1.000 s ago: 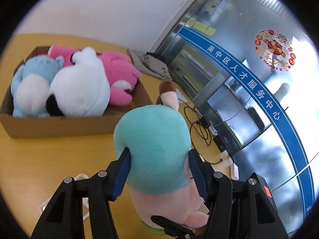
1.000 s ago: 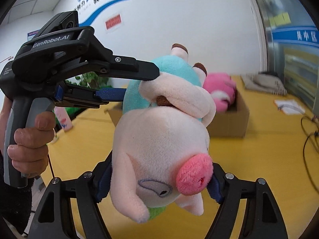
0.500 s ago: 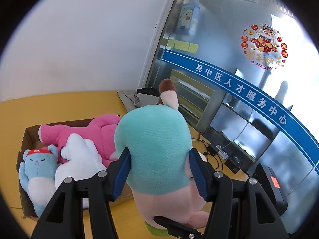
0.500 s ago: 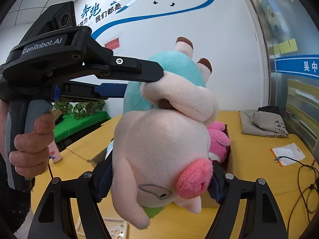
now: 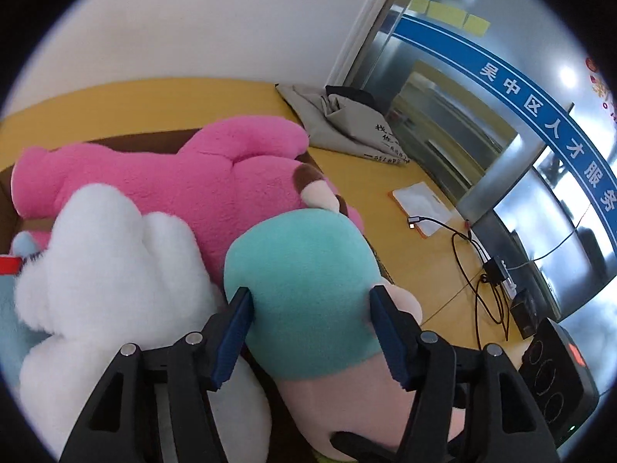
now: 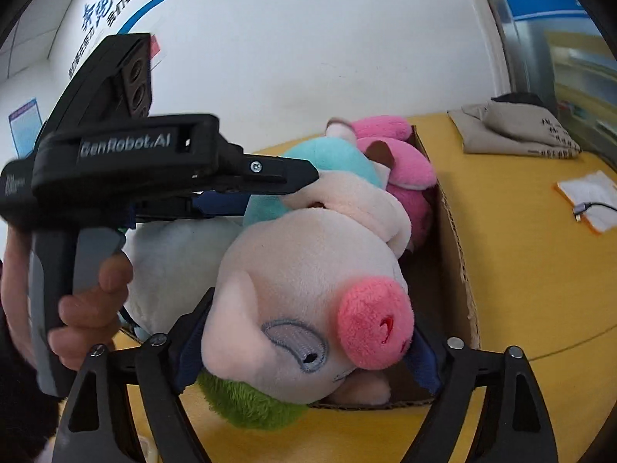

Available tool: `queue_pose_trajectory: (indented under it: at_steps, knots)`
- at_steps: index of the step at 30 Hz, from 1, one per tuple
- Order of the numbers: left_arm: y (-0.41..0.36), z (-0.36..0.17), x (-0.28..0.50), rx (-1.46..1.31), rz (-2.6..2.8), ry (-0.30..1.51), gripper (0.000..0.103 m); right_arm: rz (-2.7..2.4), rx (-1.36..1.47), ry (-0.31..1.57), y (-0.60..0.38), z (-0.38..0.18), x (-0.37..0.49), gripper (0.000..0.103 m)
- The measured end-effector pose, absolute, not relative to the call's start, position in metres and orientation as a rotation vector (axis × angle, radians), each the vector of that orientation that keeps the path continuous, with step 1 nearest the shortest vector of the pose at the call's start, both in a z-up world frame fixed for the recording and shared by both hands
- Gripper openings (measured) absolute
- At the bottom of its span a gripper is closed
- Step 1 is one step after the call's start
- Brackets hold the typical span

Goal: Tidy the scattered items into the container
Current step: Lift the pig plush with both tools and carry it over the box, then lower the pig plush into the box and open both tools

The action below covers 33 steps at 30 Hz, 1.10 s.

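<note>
A pig plush [image 5: 304, 289] with a teal body and a pink snout [image 6: 374, 320] hangs over the right end of a cardboard box [image 6: 455, 254]. My left gripper [image 5: 308, 297] has its blue pads pressed into the teal body while its jaws are opening; in the right wrist view the left gripper [image 6: 285, 189] reaches in from the left. My right gripper [image 6: 308, 320] has the pig's head between its fingers. Its jaws are opening, and the right pad stands clear of the cheek. The box holds a pink plush [image 5: 193, 181], a white plush [image 5: 108, 262] and a light blue plush [image 5: 11, 308].
A folded grey bag [image 5: 339, 123] lies on the yellow table behind the box. A white pouch with an orange edge [image 5: 420, 204] and black cables [image 5: 474, 270] lie to the right. A person's hand [image 6: 92, 308] grips the left gripper's handle.
Both grippers have carried the pig plush forward and down over the box's right end. The box and its plushes now fill the view, and the right jaws stand wider.
</note>
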<state>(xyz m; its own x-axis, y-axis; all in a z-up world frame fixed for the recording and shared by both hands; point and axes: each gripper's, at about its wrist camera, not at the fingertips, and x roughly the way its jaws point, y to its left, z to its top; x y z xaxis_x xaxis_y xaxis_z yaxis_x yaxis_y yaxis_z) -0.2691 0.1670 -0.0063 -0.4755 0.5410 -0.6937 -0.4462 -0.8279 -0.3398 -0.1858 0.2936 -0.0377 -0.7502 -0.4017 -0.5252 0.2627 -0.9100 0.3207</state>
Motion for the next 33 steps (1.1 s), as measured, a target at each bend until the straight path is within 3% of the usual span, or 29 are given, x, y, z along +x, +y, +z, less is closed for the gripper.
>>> queue_pose_trajectory:
  at_steps: [5,8,11,12,18,25,32,33]
  knots:
    - [0.167,-0.008,-0.268,-1.106,2.318,-0.114,0.065,-2.669,0.882,-0.232,0.298,-0.019,-0.156,0.093]
    - [0.167,-0.008,-0.269,-1.106,2.321,-0.117,0.066,-2.702,0.832,-0.275,0.313,-0.004,-0.142,0.089]
    - [0.169,-0.009,-0.271,-1.101,2.325,-0.113,0.068,-2.73,0.871,-0.265,0.312,-0.001,-0.152,0.074]
    - [0.17,-0.009,-0.271,-1.106,2.327,-0.106,0.069,-2.729,0.923,-0.226,0.305,-0.007,-0.161,0.063]
    - [0.17,-0.011,-0.28,-1.137,2.321,-0.118,0.071,-2.74,0.969,-0.216,0.297,-0.015,-0.169,0.062]
    - [0.167,-0.007,-0.266,-1.115,2.321,-0.183,0.073,-2.774,1.042,-0.181,0.302,-0.019,-0.17,0.069]
    - [0.173,-0.012,-0.251,-1.125,2.337,-0.042,0.073,-2.807,1.166,-0.168,0.308,-0.033,-0.176,0.068]
    - [0.177,-0.016,-0.254,-1.149,2.352,-0.006,0.072,-2.798,1.214,-0.131,0.305,-0.039,-0.179,0.062]
